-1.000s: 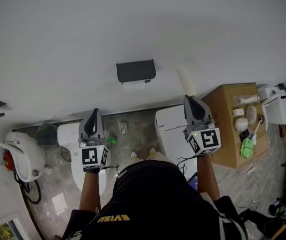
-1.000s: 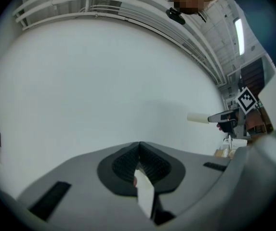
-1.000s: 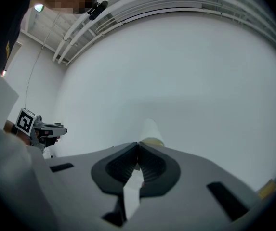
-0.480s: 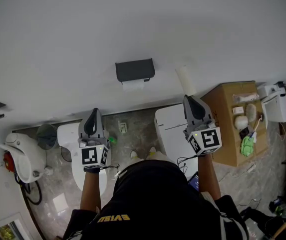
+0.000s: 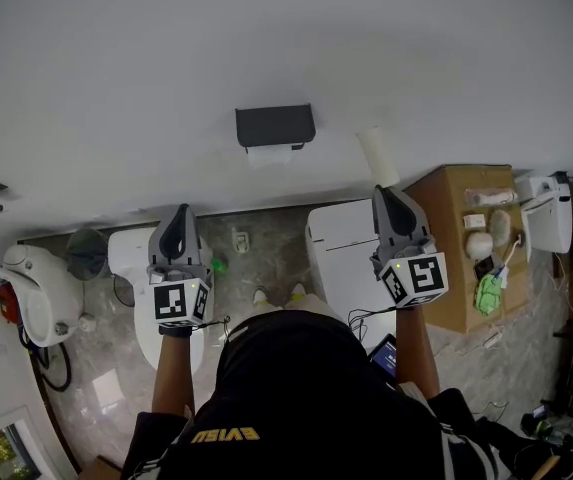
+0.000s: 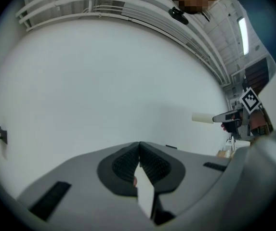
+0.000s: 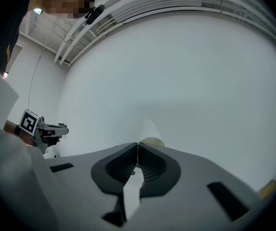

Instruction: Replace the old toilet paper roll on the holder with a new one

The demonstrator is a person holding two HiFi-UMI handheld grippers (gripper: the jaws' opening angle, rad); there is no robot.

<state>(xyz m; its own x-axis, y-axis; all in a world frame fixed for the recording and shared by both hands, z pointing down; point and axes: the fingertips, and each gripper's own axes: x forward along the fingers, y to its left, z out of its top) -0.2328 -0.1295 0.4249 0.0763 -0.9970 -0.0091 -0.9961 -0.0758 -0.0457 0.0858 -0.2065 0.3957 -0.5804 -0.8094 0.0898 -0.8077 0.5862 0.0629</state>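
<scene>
Pinching a pale tube [image 5: 378, 156] by its rim, right gripper [image 5: 385, 191] hovers; left gripper [image 5: 181, 209] closed, empty; holder [image 5: 275, 126] ahead between them shows paper, swap apparently undone

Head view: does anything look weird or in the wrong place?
Yes: a pale tube pokes out of the shut right gripper toward the wall, not on the black holder, where paper hangs.

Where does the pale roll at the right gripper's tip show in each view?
Head view: pale roll right of centre, at the tip of the right gripper, right of the black holder.
Left gripper view: roll far right, mid-height.
Right gripper view: roll at centre, just past the jaws.
Shared landmark: the white wall.
</scene>
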